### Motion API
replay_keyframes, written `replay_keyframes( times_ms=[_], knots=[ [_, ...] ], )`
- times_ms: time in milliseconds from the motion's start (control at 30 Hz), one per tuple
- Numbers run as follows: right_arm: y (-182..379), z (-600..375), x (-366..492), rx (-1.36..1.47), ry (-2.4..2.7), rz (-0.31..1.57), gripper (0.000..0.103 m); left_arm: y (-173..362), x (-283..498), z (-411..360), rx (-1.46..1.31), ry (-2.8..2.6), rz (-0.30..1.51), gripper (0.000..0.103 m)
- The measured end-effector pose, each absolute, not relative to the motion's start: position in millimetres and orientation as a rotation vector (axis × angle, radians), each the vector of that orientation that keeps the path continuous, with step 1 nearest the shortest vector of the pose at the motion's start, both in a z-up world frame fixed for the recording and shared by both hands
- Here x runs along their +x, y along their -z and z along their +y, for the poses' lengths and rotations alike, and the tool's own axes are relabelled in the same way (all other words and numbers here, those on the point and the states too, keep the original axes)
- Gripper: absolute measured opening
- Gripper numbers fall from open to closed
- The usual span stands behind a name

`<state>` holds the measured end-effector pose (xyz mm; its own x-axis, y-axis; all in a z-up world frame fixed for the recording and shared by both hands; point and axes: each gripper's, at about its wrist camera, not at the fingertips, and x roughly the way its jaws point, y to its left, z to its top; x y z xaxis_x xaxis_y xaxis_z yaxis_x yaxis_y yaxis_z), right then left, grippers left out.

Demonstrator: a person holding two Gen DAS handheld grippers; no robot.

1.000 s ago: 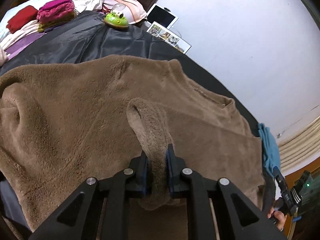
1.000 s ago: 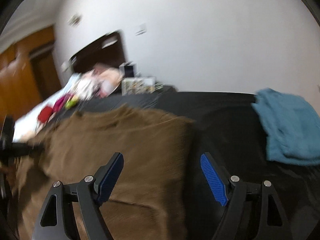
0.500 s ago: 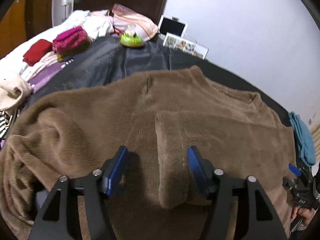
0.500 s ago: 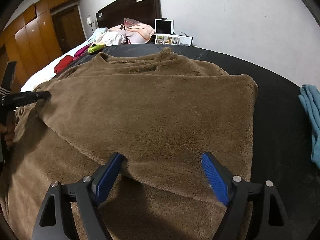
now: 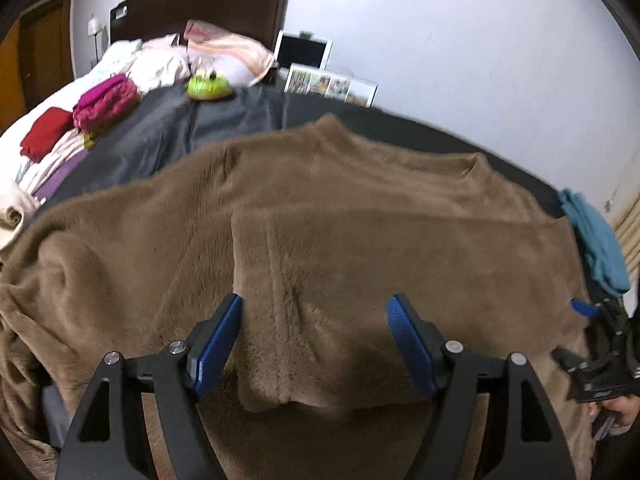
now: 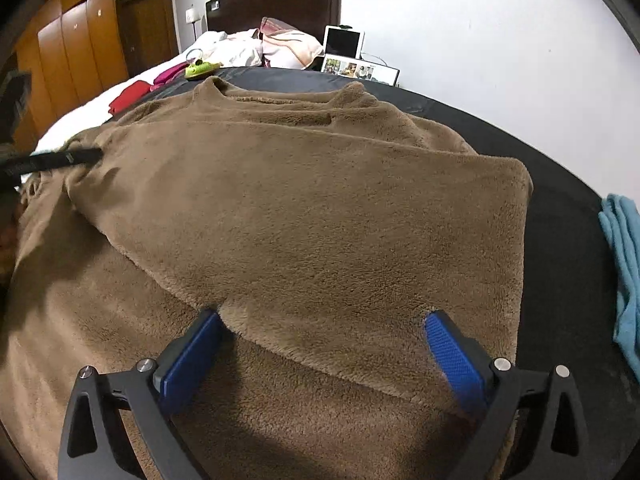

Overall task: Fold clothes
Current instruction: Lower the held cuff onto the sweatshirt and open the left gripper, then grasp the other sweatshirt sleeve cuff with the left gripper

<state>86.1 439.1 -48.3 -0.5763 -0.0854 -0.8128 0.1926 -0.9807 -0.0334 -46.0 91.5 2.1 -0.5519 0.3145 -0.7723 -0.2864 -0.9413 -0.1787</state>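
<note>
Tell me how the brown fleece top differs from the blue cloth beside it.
The brown fleece top lies spread wide over the dark bedcover, one side folded across its front; the blue cloth sits bunched at the bedcover's edge. The top looks far larger and plush; the blue cloth looks thinner. Both lie on the same bedcover, and no fingers grip either.

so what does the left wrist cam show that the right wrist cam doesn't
Only the left wrist view: the cream cloth at its left edge, and the right gripper. Only the right wrist view: the orange wardrobe and door. Both: the brown fleece sweater, teal cloth, green toy, headboard.
</note>
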Motion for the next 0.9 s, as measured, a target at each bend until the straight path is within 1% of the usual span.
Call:
replay_keyframes(
  times_ms=[67,233,300,567,767,900],
  knots=[
    [48.9,438.2,85.9,1.360,2.653,0.185,0.103,7.4,-47.2,92.0,-1.275,-2.503,-0.031,0.078],
    [48.6,439.9,86.8,1.359,2.651,0.179,0.103,10.6,-43.3,99.7,-1.253,-2.524,0.073,0.080],
    [48.7,440.1,86.8,1.359,2.650,0.179,0.103,10.9,-44.0,100.4,-1.254,-2.525,0.079,0.080],
    [48.9,440.2,86.2,1.357,2.649,0.177,0.103,2.5,-32.9,93.2,-1.283,-2.509,0.009,0.080],
    [49.1,439.5,86.5,1.356,2.651,0.178,0.103,-22.6,15.9,74.3,-1.231,-2.491,-0.063,0.080],
    [49.2,438.7,86.7,1.356,2.654,0.184,0.103,-38.6,56.1,34.7,-1.178,-2.550,-0.114,0.080]
  ],
)
